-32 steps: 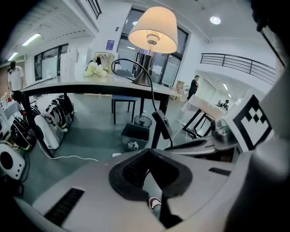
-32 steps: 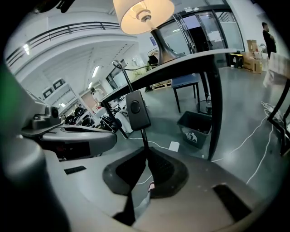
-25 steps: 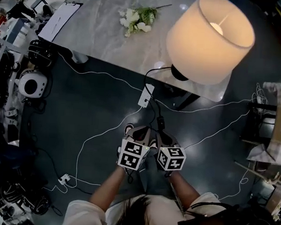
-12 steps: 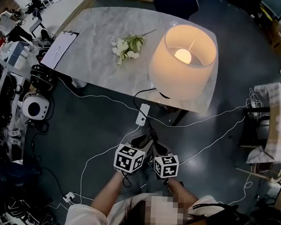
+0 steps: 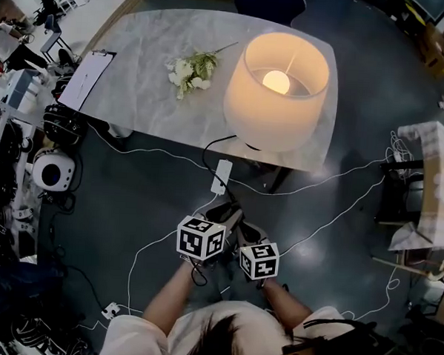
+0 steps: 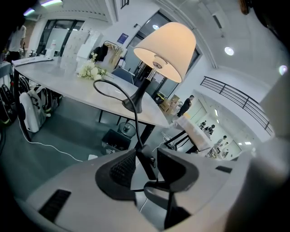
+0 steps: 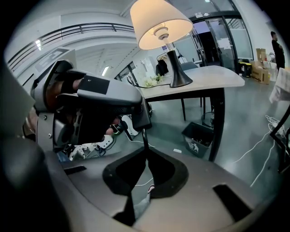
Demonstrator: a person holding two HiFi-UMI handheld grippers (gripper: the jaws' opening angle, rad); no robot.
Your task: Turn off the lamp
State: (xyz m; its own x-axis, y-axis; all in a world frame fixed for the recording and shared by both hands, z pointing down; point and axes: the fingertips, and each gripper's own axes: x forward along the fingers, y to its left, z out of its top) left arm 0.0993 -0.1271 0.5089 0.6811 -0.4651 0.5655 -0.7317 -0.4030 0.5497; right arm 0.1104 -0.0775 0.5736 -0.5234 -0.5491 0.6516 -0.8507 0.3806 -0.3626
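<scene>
The lamp stands lit on the marble table; it also glows in the left gripper view. Its black cord hangs off the table edge down to both grippers. My left gripper is opening its jaws. The cord's inline switch stands between the left gripper's pads without being pressed. My right gripper sits just beside it, shut on the thin cord below the left gripper.
White flowers and a clipboard lie on the table. A white power strip and white cables trail over the dark floor. Gear clutters the left side. A dark bin sits under the table.
The head view has pulled back, so more of the table shows. The lamp glows in every frame. Both grippers stay close together at the cord.
</scene>
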